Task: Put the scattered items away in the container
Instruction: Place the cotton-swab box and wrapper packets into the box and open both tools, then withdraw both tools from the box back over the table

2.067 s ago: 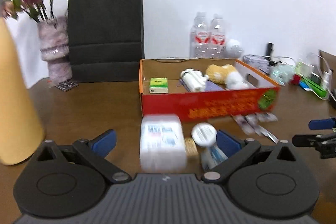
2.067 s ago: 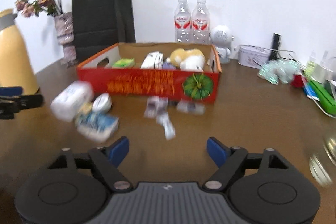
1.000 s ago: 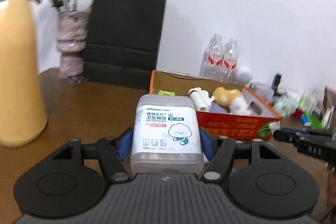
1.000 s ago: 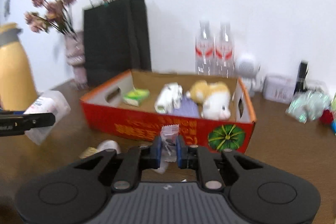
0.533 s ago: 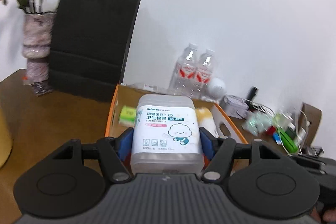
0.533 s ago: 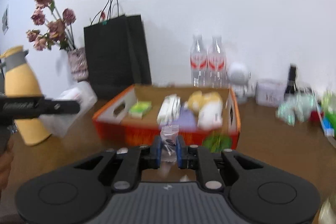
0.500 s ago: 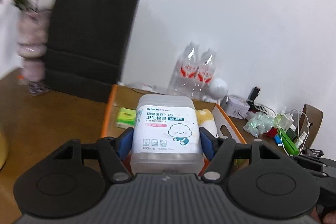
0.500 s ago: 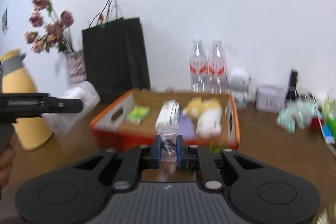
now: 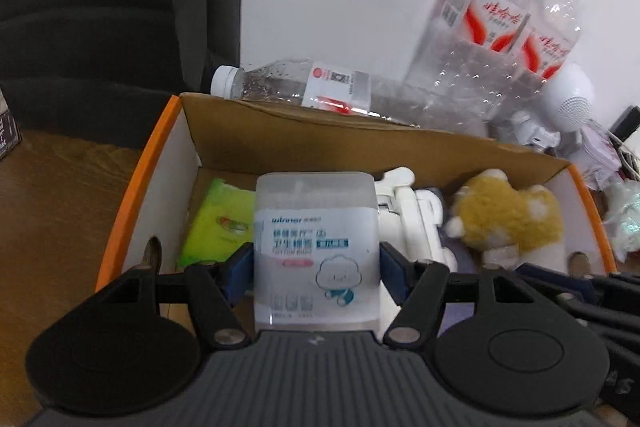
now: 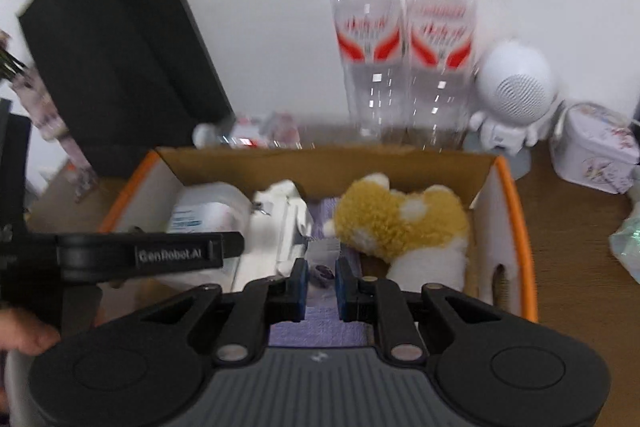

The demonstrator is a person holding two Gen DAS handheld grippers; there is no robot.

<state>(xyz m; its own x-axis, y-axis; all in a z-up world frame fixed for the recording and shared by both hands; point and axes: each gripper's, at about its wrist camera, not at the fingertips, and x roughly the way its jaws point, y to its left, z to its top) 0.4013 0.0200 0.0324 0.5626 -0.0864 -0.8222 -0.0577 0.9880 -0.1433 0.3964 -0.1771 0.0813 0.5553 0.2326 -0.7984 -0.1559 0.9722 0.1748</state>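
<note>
My left gripper is shut on a clear cotton-bud box and holds it over the left part of the orange cardboard box. My right gripper is shut on a small clear sachet over the middle of the same cardboard box. Inside lie a green tissue pack, a white gadget and a yellow plush toy. The left gripper's arm crosses the right wrist view, with the cotton-bud box behind it.
Two upright water bottles and one lying bottle stand behind the box. A black paper bag is at back left. A white round speaker and a floral tin are at back right on the brown table.
Both grippers have moved forward and down over the cardboard box, each still holding its item. The box now fills both views.
</note>
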